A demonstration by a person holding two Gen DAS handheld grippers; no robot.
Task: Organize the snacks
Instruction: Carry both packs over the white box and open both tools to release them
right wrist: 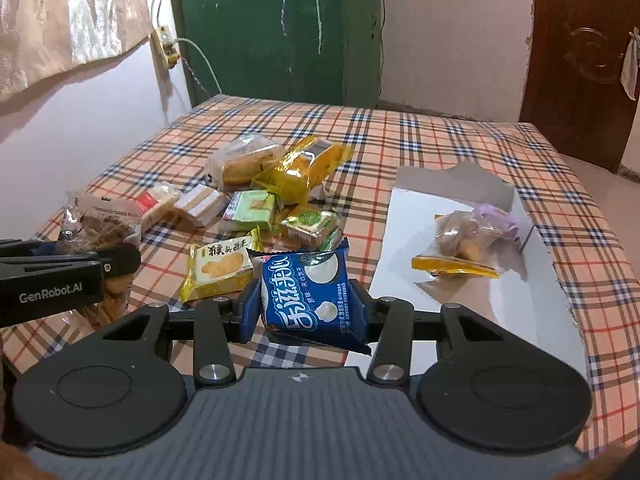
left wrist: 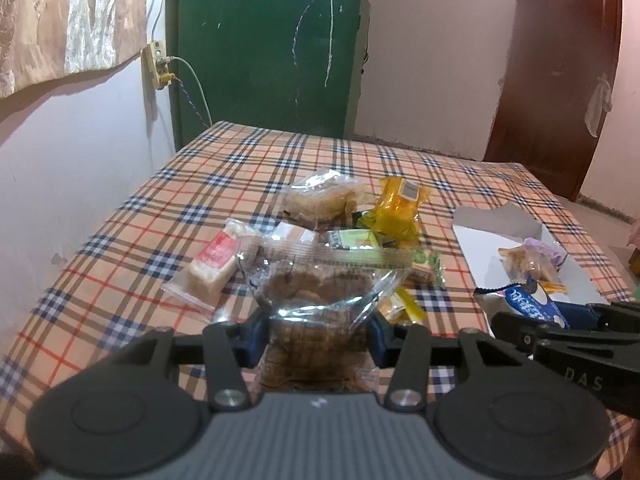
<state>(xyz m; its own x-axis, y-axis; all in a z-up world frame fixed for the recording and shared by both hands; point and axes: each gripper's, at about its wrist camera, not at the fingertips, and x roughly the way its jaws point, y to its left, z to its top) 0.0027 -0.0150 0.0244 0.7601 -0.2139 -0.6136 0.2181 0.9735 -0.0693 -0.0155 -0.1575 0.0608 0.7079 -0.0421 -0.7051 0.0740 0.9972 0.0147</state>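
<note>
My left gripper (left wrist: 318,334) is shut on a clear bag of brown biscuits (left wrist: 316,292), held above the plaid table; the bag also shows in the right wrist view (right wrist: 100,228). My right gripper (right wrist: 306,308) is shut on a blue snack packet (right wrist: 308,296), also seen at the right of the left wrist view (left wrist: 534,306). A pile of snack packets (right wrist: 272,184) lies mid-table. A white open box (right wrist: 460,292) at the right holds a clear bag of cookies (right wrist: 466,234) and a yellow packet (right wrist: 452,266).
The table carries a plaid cloth (left wrist: 120,240). A green board (left wrist: 272,40) leans on the far wall, a brown door (left wrist: 560,80) stands at the right. A wall socket with cables (left wrist: 158,64) and a curtain (left wrist: 68,20) are at the left.
</note>
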